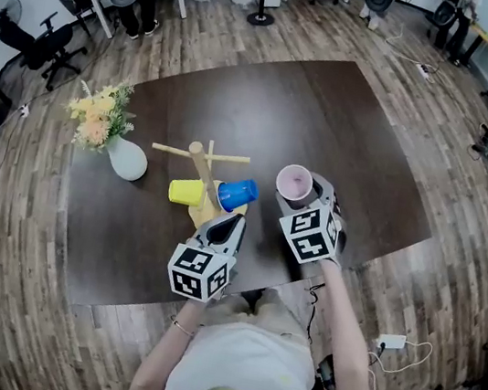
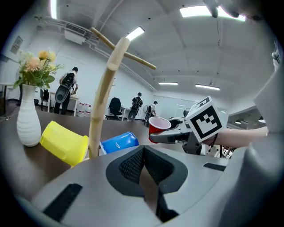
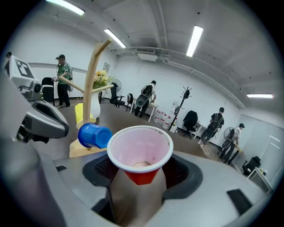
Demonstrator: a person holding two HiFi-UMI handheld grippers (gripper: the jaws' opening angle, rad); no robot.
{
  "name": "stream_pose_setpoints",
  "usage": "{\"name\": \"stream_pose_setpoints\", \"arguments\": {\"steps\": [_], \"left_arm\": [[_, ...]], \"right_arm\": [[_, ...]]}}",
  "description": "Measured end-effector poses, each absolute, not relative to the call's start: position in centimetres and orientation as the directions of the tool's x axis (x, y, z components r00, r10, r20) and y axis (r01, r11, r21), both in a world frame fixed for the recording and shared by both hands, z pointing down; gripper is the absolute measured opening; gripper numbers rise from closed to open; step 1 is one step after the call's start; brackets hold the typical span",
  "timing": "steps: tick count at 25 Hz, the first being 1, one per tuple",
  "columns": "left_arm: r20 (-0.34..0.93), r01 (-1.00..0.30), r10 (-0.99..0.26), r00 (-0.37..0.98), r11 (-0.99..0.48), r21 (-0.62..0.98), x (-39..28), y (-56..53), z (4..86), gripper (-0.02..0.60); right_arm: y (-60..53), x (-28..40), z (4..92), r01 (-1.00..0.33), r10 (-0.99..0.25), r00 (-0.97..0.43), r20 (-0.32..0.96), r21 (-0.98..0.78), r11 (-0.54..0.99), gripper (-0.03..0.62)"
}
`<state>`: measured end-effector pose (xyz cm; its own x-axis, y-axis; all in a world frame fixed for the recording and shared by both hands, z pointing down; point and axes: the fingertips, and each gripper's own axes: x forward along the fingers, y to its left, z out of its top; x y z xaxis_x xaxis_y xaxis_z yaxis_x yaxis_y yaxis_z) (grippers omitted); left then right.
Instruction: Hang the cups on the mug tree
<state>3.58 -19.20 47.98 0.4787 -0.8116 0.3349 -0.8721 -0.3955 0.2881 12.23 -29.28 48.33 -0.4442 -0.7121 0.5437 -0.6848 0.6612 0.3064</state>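
We hold both grippers low over the near edge of the dark table (image 1: 332,112), forearms reaching forward from the body and tipped a little downward. The right forearm (image 1: 345,336) runs straight out. The left forearm (image 1: 171,353) angles in toward the middle.

The right gripper (image 1: 302,199) (image 3: 140,173) has its jaws spread wide and pinching the base of a red cup (image 1: 294,185) (image 3: 140,153). The cup stands upright between them, its pale pink inside facing up. From the left gripper view this red cup (image 2: 158,126) sits ahead and to the right, and it looks clear of the table top.

The left gripper (image 1: 228,224) (image 2: 143,155) has its jaws pressed together with nothing between them.

The wooden mug tree (image 1: 201,162) (image 2: 104,97) stands just ahead of the left gripper, slightly to its left, with 2 upper pegs sticking out. From the right gripper it is ahead and to the left (image 3: 91,80). 2 cups sit tilted low on the tree. The yellow cup (image 1: 185,191) (image 2: 65,142) is left of the trunk, and the blue cup (image 1: 238,194) (image 2: 119,142) is right of it, nearly straight ahead of the left jaws. The blue cup's base faces the right gripper (image 3: 94,135). Their pegs are hidden.

A white vase of flowers (image 1: 127,159) (image 2: 27,119) stands farther to the left gripper's left.
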Motion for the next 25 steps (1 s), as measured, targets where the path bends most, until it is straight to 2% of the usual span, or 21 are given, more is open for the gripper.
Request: {"name": "stream_pose_setpoints", "arguments": {"steps": [13, 25], "left_arm": [[0.292, -0.864, -0.819, 0.494, -0.425, 0.270, 0.7, -17.3, 46.3, 0.023], [0.267, -0.901, -0.877, 0.400, -0.322, 0.291, 0.1, -15.2, 44.1, 0.023]], "right_arm": [[-26.9, 7.9, 42.3, -0.677, -0.713, -0.538, 0.449, 0.273, 0.683, 0.304], [-25.7, 5.3, 38.7, -0.502, -0.655, -0.579, 0.487, 0.420, 0.756, 0.304]]}}
